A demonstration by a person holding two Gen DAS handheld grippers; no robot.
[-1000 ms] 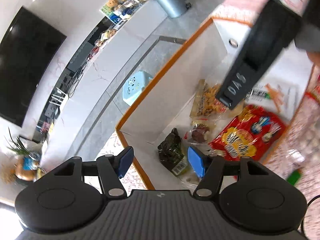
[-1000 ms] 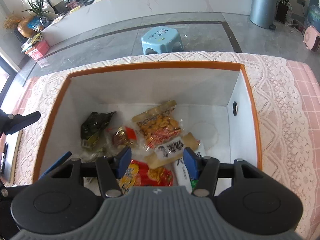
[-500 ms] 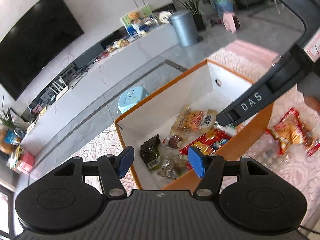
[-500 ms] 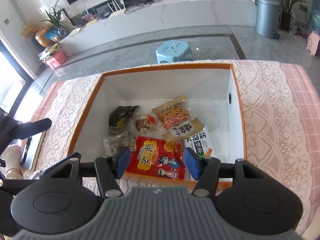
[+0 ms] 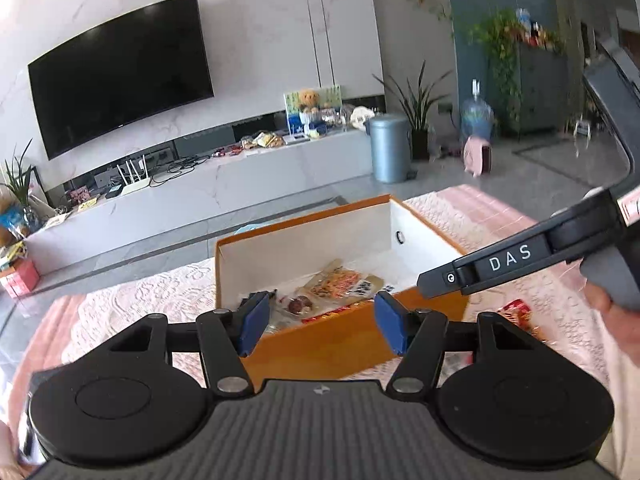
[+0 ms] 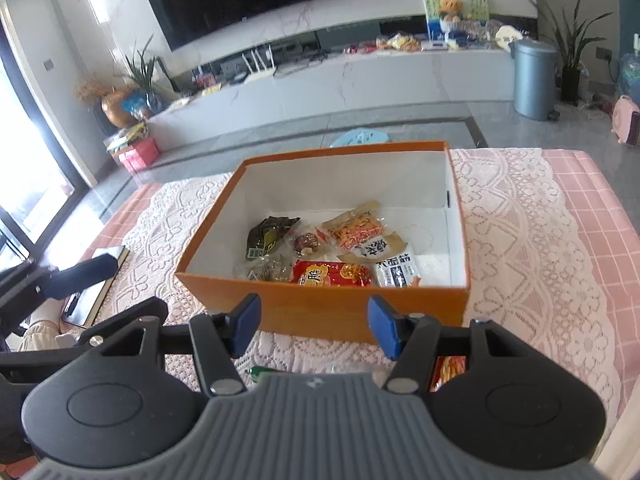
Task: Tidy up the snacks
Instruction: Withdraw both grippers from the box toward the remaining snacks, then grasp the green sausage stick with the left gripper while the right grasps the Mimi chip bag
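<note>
Both grippers are now sitting back from the orange box (image 6: 328, 312) they were reaching into earlier, jaws spread and holding nothing — the left gripper (image 5: 320, 322) having just been closing slightly, the right gripper (image 6: 314, 326) steady. Packed snacks (image 6: 332, 254) are lying inside the box; the step in hand appears to be fetching another item. Next move is calling for a descent onto the red packet (image 6: 448, 370) lying loose on the lace cloth (image 6: 520, 240) just beneath the right jaws.

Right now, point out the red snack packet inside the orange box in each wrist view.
Left wrist: red snack packet is a thin sliver just above the box's near wall, between the gripper fingers.
Right wrist: red snack packet lies fully visible against the near wall.
Shared landmark: orange box.
</note>
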